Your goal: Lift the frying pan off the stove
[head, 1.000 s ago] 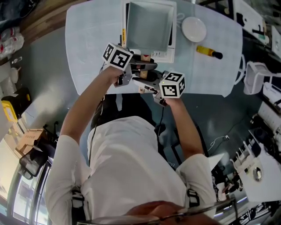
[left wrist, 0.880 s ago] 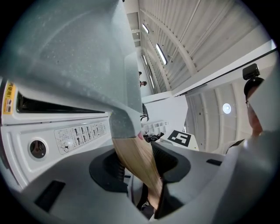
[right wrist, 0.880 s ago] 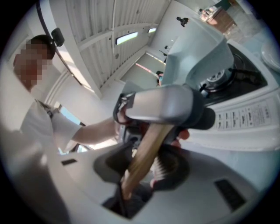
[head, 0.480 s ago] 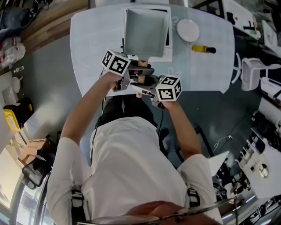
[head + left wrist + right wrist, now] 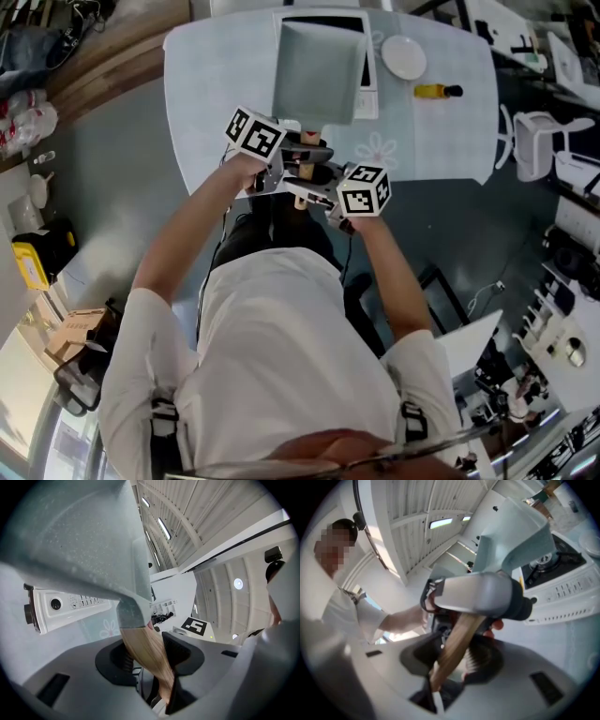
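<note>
The square grey-green frying pan (image 5: 317, 70) hangs above the white stove (image 5: 368, 94), front end tipped up. In the right gripper view the bare burner (image 5: 546, 562) shows under the pan (image 5: 511, 531). Both grippers hold its wooden handle (image 5: 305, 169). My left gripper (image 5: 305, 150) is shut on the handle (image 5: 147, 653) close to the pan (image 5: 79, 541). My right gripper (image 5: 307, 183) is shut on the handle (image 5: 454, 644) further back, just behind the left gripper's grey body (image 5: 478, 595). The stove's control panel (image 5: 70, 604) lies below the pan.
A white plate (image 5: 404, 57) and a yellow bottle (image 5: 436, 91) lie right of the stove on the pale blue tablecloth (image 5: 216, 75). A white chair (image 5: 530, 141) stands past the table's right edge. A person in white (image 5: 342, 597) shows behind the grippers.
Both grippers have risen with the pan's handle. The pan has come up off the stove and tilted, so the stove's right side now shows beside it.
</note>
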The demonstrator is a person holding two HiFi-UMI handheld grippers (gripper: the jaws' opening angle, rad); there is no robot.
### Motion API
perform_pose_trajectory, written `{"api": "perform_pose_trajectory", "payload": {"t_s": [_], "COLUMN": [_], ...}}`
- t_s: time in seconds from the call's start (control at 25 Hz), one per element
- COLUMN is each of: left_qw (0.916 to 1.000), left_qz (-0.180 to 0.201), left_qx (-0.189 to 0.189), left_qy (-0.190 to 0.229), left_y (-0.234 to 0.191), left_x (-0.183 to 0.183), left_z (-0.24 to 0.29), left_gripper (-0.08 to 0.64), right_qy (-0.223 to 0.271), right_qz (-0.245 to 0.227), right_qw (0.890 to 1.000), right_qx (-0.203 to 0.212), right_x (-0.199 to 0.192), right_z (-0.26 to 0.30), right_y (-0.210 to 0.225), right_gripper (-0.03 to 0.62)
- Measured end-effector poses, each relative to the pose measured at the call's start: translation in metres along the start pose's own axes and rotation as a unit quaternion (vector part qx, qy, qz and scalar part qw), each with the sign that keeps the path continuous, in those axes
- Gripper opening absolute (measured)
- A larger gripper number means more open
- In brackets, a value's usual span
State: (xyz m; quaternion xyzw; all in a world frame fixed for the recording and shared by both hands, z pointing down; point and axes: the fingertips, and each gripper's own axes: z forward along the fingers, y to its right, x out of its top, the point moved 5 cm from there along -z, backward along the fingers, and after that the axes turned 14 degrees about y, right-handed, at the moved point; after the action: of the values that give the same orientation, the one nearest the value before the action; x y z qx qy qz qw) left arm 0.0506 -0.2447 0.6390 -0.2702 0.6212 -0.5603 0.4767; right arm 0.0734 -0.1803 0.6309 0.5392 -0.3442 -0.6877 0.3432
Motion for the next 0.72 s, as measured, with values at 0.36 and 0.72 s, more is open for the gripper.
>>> {"api": "perform_pose_trajectory", "payload": {"t_s": [0.36, 0.72], "left_qw": [0.9998, 0.9988], "left_qz": [0.010, 0.021], "left_qx": [-0.011, -0.019], "left_qy": [-0.012, -0.040], "left_y": [0.029, 0.057], "left_x": [-0.030, -0.060], "left_z": [-0.035, -0.059], "left_gripper": [0.189, 0.192], "right_qy": [0.016, 0.039], "right_qz": [-0.010, -0.007], "right_qw": [1.000, 0.999], "right_qx": [-0.010, -0.021], "right_x": [-0.029, -0.054], "right_z": [0.016, 0.025], "right_y": [-0.045, -0.085], "right_gripper": [0.158, 0.160]}}
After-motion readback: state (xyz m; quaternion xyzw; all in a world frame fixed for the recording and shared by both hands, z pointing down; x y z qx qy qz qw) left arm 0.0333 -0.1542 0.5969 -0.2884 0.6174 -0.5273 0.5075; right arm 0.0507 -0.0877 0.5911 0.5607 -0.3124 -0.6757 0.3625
